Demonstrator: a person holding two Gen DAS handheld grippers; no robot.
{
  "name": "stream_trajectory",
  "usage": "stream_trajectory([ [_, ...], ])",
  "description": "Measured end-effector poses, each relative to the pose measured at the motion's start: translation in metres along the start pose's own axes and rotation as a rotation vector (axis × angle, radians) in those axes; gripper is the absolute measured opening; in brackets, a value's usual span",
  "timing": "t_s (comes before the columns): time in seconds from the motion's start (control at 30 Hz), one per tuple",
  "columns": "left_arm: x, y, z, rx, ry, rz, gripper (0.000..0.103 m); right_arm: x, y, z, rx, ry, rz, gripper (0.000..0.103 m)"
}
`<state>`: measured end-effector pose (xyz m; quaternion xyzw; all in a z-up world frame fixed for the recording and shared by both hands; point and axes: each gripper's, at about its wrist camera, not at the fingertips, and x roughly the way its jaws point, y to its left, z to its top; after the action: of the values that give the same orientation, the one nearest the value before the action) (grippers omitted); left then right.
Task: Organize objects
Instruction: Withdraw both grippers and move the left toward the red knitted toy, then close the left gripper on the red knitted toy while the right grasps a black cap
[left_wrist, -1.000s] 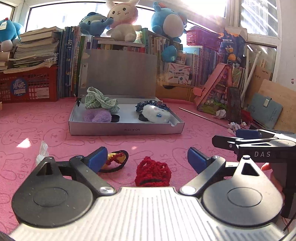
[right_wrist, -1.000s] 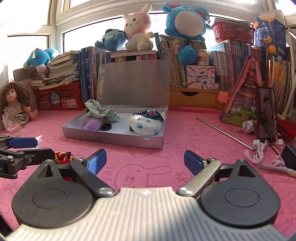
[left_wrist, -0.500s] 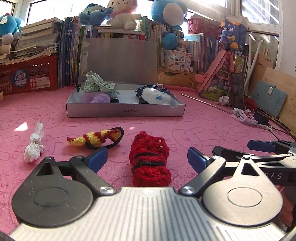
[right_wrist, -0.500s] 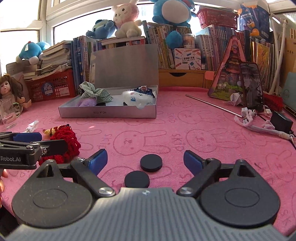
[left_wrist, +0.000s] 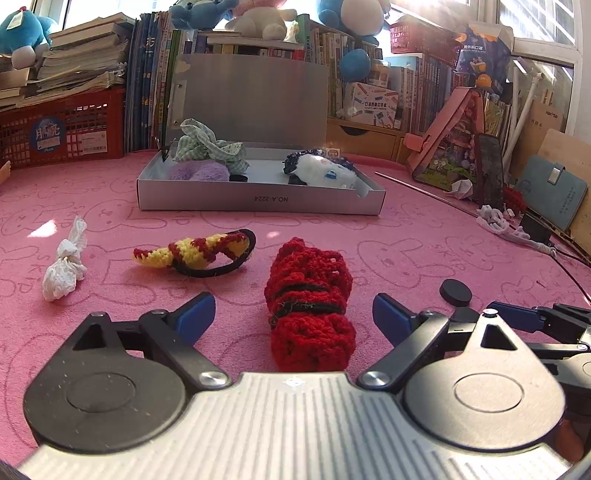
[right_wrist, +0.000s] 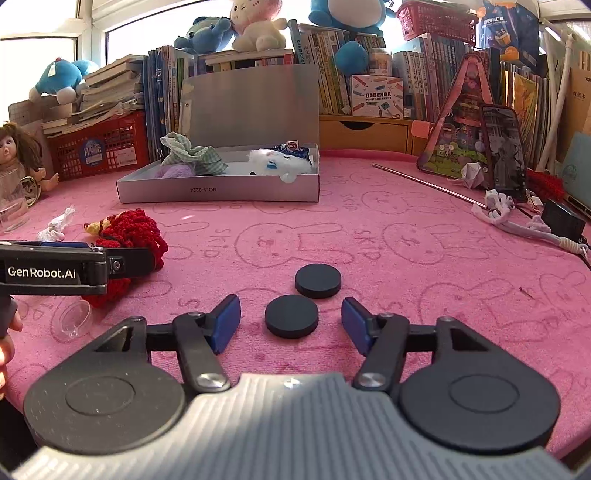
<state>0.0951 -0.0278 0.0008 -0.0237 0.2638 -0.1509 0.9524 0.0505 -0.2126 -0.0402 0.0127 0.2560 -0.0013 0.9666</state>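
Comparing with a second ago, both grippers sit a lot lower and closer to the pink tabletop (right_wrist: 406, 236). The left gripper (left_wrist: 293, 314) used to show only the top of the red crochet piece (left_wrist: 308, 306) poking up over its body; now that whole red bundle lies lengthwise between its jaws, which stand wide open with clear gaps on both sides, gripping nothing. Just past it, to the left, the yellow and red crochet piece (left_wrist: 195, 251) with its black loop is out in the open, and the crumpled white tissue (left_wrist: 64, 266) lies farther left.

Bigger change on the right gripper (right_wrist: 291, 320): a second ago there was just bare pink cloth between its jaws, and now the near black disc (right_wrist: 291, 316) sits flat on the cloth right between them. Jaws are closing in on it, clearly narrower than before, but there's a sliver of pink on each side, so the pads aren't pressing on it yet. The second black disc (right_wrist: 318, 280) lies just beyond the first, slightly right, very close to it; I can't tell if they touch.

The silver box (right_wrist: 221, 192) at the back looks unchanged, lid up, with the checked cloth (right_wrist: 192, 153) and white plush (right_wrist: 277, 162) inside.
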Motion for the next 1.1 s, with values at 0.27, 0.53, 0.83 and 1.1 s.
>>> stream_trajectory([
  [0.27, 0.007, -0.003, -0.002, 0.001, 0.032, 0.010, 0.089, -0.001, 0.009, -0.005, -0.033, -0.015, -0.008, 0.058],
  [0.53, 0.009, -0.005, -0.001, 0.002, 0.033, 0.039, 0.071, -0.003, 0.016, -0.006, -0.053, -0.031, 0.005, 0.038],
  [0.83, -0.001, 0.001, 0.007, -0.031, 0.005, 0.053, 0.048, -0.003, 0.027, -0.004, -0.082, -0.038, 0.034, 0.036],
  [1.1, -0.011, 0.005, 0.016, -0.048, -0.023, 0.066, 0.047, -0.002, 0.029, 0.004, -0.108, -0.019, 0.061, 0.036],
])
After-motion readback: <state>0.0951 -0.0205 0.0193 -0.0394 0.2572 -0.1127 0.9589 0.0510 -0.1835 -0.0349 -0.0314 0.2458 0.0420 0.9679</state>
